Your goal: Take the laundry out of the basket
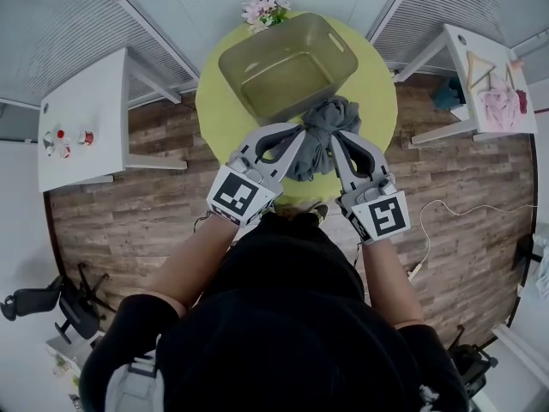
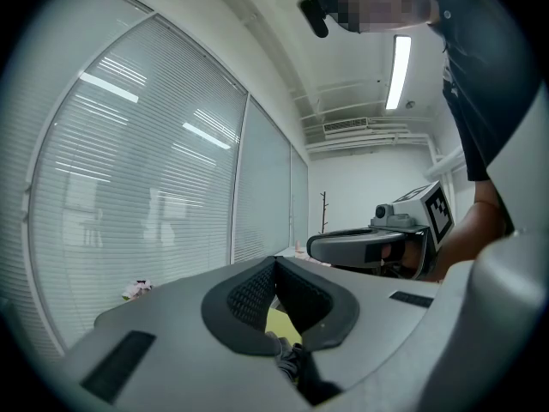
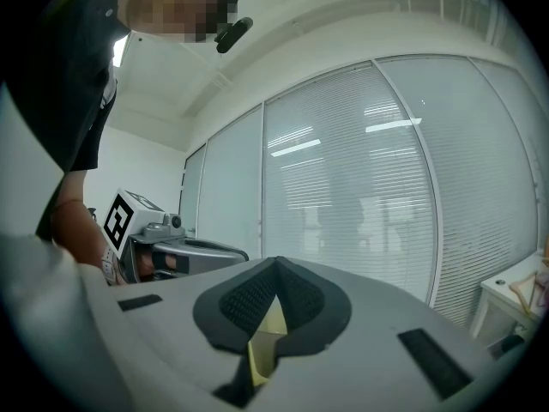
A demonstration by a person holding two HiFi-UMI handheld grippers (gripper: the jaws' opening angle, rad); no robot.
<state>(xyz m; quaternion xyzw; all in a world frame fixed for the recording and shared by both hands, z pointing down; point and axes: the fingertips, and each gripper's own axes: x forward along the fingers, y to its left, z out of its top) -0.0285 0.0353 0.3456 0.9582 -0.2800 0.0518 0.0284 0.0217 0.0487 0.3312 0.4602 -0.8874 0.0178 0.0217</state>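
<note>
A dark grey garment (image 1: 316,140) is bunched at the near edge of the round yellow-green table (image 1: 377,93), in front of the empty olive basket (image 1: 226,60). My left gripper (image 1: 300,131) meets the bundle from the left with its jaws shut. In the left gripper view (image 2: 275,260) a fold of grey cloth (image 2: 287,359) shows in the gap below the closed pads. My right gripper (image 1: 336,136) touches the bundle from the right. In the right gripper view (image 3: 276,262) its jaws are shut, and only the yellow table (image 3: 262,354) shows through the gap.
A flower bunch (image 1: 264,9) stands behind the basket. A white side table (image 1: 86,118) with small red items stands at the left. Another white table (image 1: 493,84) at the right carries pink clothes and a hanger. A chair (image 1: 51,303) and a floor cable (image 1: 437,221) are nearby.
</note>
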